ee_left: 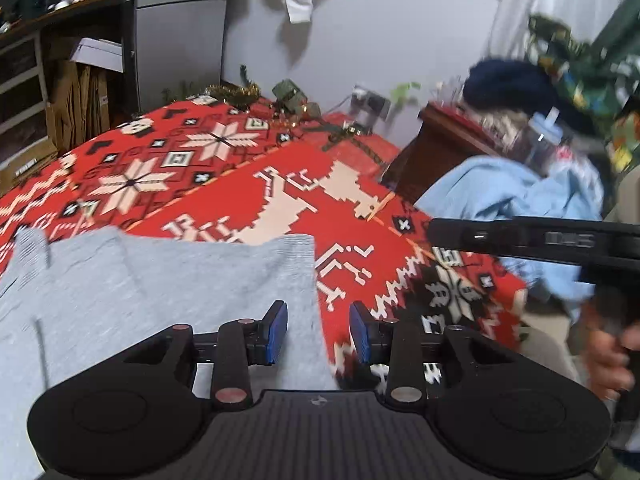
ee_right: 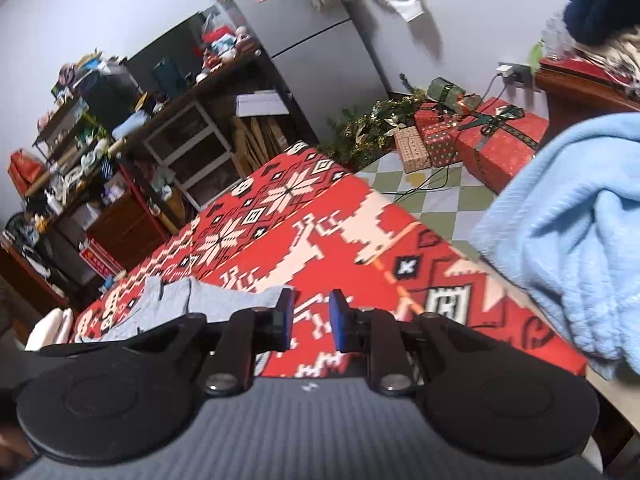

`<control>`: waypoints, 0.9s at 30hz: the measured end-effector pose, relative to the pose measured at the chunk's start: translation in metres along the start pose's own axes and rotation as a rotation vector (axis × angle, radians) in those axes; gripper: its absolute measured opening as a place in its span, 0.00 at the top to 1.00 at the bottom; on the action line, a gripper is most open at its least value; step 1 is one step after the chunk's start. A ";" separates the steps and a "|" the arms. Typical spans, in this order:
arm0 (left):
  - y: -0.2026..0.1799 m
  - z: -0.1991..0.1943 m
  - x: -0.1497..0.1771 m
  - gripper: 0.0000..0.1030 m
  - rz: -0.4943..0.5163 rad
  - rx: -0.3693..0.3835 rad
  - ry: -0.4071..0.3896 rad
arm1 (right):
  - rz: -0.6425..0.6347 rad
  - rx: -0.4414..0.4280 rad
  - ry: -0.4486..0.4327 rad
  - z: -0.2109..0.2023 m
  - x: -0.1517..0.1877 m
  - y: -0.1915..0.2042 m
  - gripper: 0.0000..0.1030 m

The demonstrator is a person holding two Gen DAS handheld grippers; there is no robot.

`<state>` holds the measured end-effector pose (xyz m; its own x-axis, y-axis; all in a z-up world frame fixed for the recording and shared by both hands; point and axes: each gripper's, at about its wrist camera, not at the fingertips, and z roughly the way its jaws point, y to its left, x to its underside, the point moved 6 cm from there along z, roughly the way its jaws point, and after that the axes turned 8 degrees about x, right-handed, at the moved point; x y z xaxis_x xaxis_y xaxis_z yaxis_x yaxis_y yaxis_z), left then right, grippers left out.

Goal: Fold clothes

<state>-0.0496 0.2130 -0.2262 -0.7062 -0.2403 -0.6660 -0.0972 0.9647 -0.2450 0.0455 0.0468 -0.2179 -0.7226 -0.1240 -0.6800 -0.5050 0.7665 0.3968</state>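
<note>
grey garment (ee_left: 160,280) lies flat on the red patterned cloth (ee_left: 248,184) that covers the work surface, toward the left and near side of it in the left wrist view; its right edge runs between the fingers of the left gripper (ee_left: 318,330). left jaws stand apart, blue pads (ee_left: 278,330) facing each other with a clear gap, nothing clamped; cannot tell whether the fabric touches either pad. right gripper (ee_right: 310,326) hovers over the bare red cloth, jaws parted by a narrower gap, holding nothing; the grey garment sits to its left, its near corner just beside the left finger. in the left wrist view the right gripper's black body (ee_left: 532,240) enters from the right edge, with a hand (ee_left: 612,360) on its handle. light blue garment (ee_right: 572,240) is heaped beyond the cloth's right edge. wrapped gift boxes (ee_right: 480,140) sit on the checkered floor beyond the cloth.
</note>
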 end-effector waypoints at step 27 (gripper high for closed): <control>0.013 0.005 -0.018 0.97 -0.056 -0.093 -0.087 | 0.051 -0.040 -0.001 0.011 0.017 0.002 0.78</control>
<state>-0.0347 0.2298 -0.2211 -0.6343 -0.2989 -0.7129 -0.2024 0.9543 -0.2200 0.0373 0.0531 -0.2355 -0.7478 -0.0848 -0.6585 -0.4856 0.7463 0.4553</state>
